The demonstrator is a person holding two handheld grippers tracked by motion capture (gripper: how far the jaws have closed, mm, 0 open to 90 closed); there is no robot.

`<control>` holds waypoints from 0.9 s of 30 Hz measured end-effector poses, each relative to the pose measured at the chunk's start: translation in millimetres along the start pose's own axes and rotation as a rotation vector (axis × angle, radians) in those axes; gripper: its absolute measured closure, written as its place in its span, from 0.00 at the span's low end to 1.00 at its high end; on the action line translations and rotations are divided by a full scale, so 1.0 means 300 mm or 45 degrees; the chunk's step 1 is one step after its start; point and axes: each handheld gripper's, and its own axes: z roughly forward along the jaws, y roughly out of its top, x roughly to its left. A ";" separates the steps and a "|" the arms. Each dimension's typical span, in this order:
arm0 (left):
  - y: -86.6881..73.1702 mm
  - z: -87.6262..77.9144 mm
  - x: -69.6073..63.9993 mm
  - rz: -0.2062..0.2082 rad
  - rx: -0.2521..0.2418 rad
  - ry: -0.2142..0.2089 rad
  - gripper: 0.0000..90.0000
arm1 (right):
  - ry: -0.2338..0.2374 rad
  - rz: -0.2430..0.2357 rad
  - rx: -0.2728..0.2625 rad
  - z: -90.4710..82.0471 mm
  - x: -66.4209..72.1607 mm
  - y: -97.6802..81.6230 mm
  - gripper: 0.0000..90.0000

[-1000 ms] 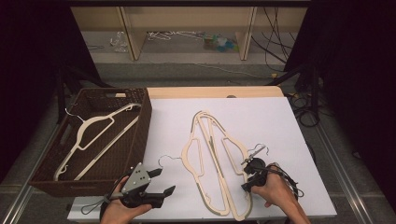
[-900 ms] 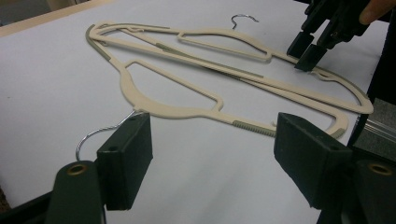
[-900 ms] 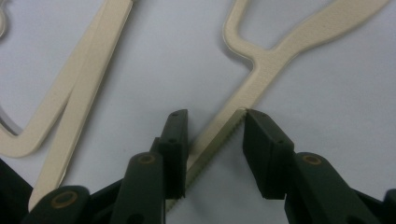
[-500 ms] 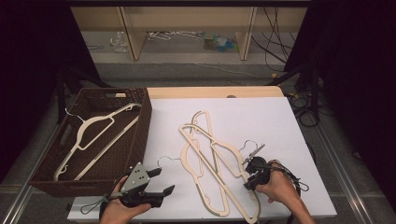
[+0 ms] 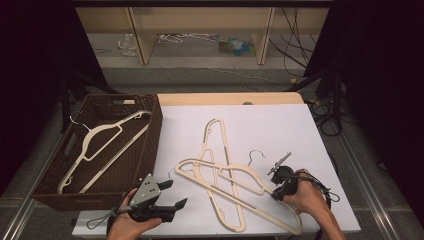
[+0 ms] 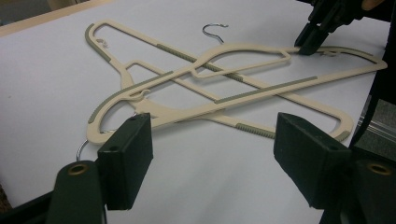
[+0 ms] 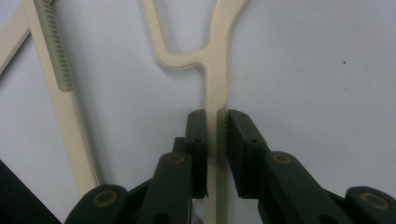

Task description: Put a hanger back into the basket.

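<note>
Two cream hangers lie crossed on the white sheet [image 5: 280, 130]. One hanger [image 5: 218, 145] runs lengthwise. The other hanger [image 5: 200, 169] lies across it, its metal hook [image 5: 256, 152] pointing away from me. My right gripper [image 5: 275, 194] is at the front right. Its jaws have just been closing and now pinch that crosswise hanger's thin arm [image 7: 215, 70], seen between the right gripper's [image 7: 217, 116] pads. My left gripper [image 5: 175, 194] rests at the front left, open and holding nothing. The left gripper [image 6: 212, 123] faces the crossed hangers [image 6: 187, 79].
A brown woven basket [image 5: 150, 135] stands at the left edge with a third cream hanger [image 5: 120, 121] inside. Behind the wooden table edge [image 5: 225, 99] is a low shelf with clutter [image 5: 200, 37]. Cables [image 5: 325, 115] trail at the right.
The two hangers lay nearly side by side; one has swung across the other. The right gripper has closed on its arm. The left hand has not moved.
</note>
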 end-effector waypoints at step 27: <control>0.128 0.248 0.055 0.106 0.118 -0.052 0.31 | -0.032 -0.234 -0.142 -0.091 0.032 0.011 0.89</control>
